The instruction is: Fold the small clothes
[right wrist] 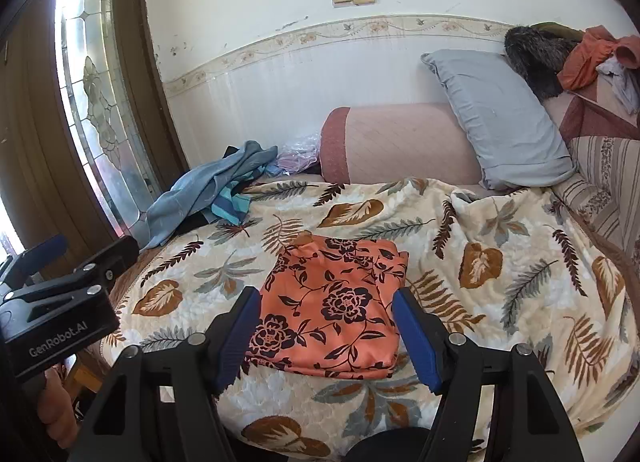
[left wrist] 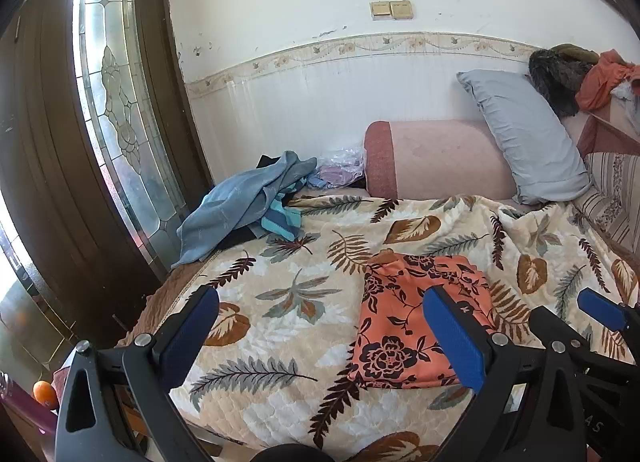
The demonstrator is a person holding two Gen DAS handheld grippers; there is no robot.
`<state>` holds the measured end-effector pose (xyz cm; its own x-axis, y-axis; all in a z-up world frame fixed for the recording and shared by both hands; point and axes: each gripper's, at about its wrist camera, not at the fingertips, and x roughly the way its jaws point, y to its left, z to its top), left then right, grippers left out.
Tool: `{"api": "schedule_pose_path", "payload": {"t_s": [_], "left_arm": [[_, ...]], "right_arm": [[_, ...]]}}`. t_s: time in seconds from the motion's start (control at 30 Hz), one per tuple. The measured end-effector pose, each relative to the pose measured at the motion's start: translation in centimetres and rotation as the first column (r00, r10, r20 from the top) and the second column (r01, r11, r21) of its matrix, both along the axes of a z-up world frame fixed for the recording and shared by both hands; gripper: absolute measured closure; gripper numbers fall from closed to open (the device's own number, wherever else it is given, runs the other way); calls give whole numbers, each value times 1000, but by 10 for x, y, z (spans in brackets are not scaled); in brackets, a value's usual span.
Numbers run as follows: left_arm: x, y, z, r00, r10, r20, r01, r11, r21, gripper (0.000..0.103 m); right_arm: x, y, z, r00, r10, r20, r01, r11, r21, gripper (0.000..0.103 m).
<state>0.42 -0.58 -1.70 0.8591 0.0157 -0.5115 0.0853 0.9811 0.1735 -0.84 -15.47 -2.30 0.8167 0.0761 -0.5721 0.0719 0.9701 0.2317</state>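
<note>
A folded orange garment with a dark flower print (left wrist: 412, 314) (right wrist: 332, 306) lies flat on the leaf-patterned blanket (left wrist: 280, 302) (right wrist: 500, 262). My left gripper (left wrist: 320, 318) is open and empty, above the blanket to the garment's left, its right finger in front of the garment's edge. My right gripper (right wrist: 326, 326) is open and empty, its fingers either side of the garment's near part, held above it. The left gripper also shows at the left edge of the right wrist view (right wrist: 60, 274). A heap of unfolded blue clothes (left wrist: 244, 201) (right wrist: 208, 189) lies at the blanket's far left.
A pink bolster (left wrist: 432, 157) and a grey pillow (left wrist: 524, 133) lean on the far wall. More clothes are piled at the far right (left wrist: 580, 73). A dark door with a glass panel (left wrist: 112, 101) stands at the left. An orange (left wrist: 44, 392) sits low left.
</note>
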Motion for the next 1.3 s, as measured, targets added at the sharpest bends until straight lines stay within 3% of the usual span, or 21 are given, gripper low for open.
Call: {"api": "schedule_pose_path", "payload": {"t_s": [1.3], "left_arm": [[-3, 17, 6, 998, -47, 39, 49, 997, -58, 1]], "right_arm": [[13, 12, 9, 1000, -18, 12, 19, 998, -67, 31]]}}
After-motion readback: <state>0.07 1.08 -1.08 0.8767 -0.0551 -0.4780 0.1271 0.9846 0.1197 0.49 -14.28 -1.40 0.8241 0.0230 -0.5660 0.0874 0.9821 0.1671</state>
